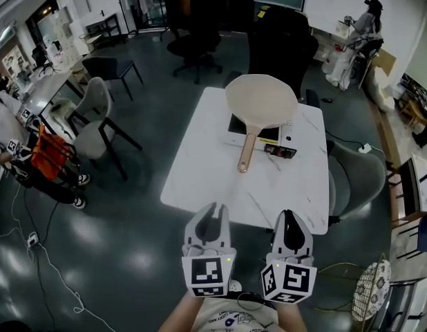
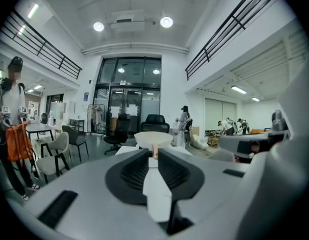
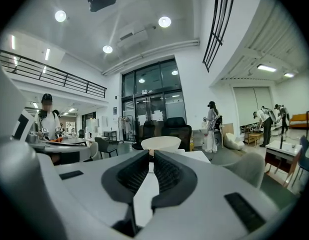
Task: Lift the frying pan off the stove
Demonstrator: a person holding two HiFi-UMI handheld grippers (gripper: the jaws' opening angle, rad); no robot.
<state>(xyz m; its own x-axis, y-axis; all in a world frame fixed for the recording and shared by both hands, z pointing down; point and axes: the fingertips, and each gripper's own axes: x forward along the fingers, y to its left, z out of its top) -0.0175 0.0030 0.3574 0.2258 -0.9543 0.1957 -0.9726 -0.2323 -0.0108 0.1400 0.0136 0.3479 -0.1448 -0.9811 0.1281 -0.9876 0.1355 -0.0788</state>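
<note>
On table [image 1: 200, 178]: frying pan [image 1: 261, 100] over dark stove [image 1: 235, 126], seemingly resting on it

Wht table [image 1: 200, 171], grey chair [image 1: 96, 99] L

Matt frying pan [image 1: 260, 101], smooth marble-look table [image 1: 206, 178]

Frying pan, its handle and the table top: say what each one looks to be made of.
Frying pan: pale cream, matte, no glare; probably coated metal, though the look leaves it open.
Handle: warm tan, wood-toned; wood or a wood-look plastic.
Table top: white with faint grey veining and a soft sheen; marble or a marble-look slab.
</note>
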